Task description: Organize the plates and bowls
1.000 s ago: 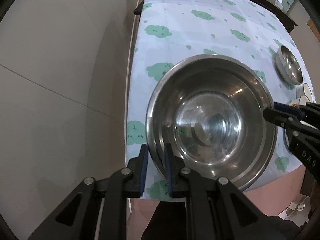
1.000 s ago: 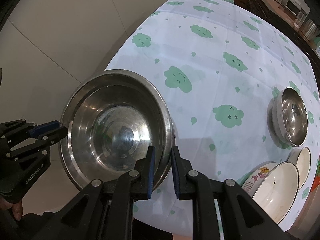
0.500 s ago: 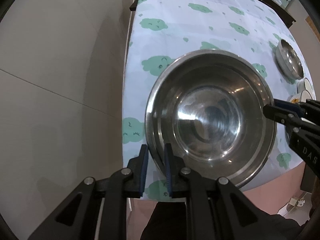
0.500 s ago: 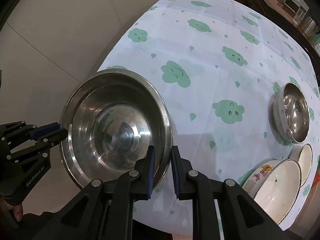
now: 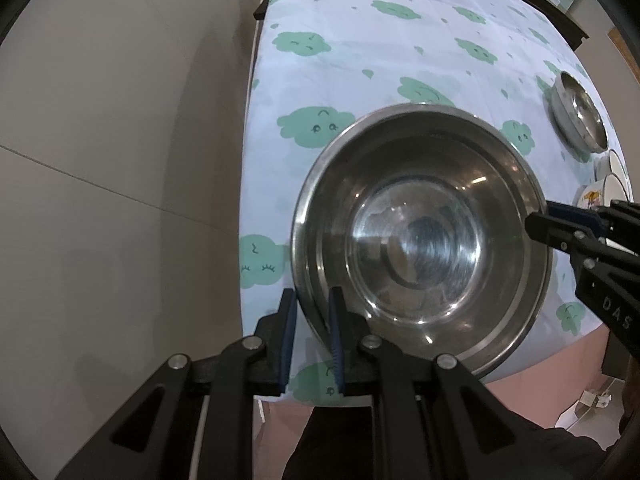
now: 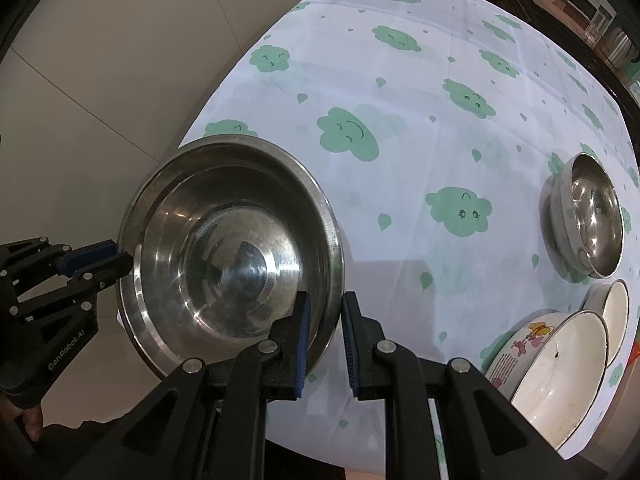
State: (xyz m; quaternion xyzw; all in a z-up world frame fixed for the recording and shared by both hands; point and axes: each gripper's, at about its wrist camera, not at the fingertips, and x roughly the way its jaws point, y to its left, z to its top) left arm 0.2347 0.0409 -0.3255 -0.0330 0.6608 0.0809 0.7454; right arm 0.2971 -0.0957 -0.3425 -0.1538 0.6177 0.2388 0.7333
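A large steel bowl hangs over the near left corner of the table, held from both sides. My left gripper is shut on its left rim; it shows in the right wrist view as the black gripper at the bowl's left edge. My right gripper is shut on the opposite rim, and appears in the left wrist view at the bowl's right edge. A smaller steel bowl sits on the cloth at the right.
The table wears a white cloth with green clouds. White enamel bowls stand at the near right corner, one nested behind the other. Pale floor tiles lie left of the table. A dark sideboard runs along the far side.
Both views have drawn slightly nearer to the table's left edge with the bowl; more floor shows on the left. Both grips are unchanged.
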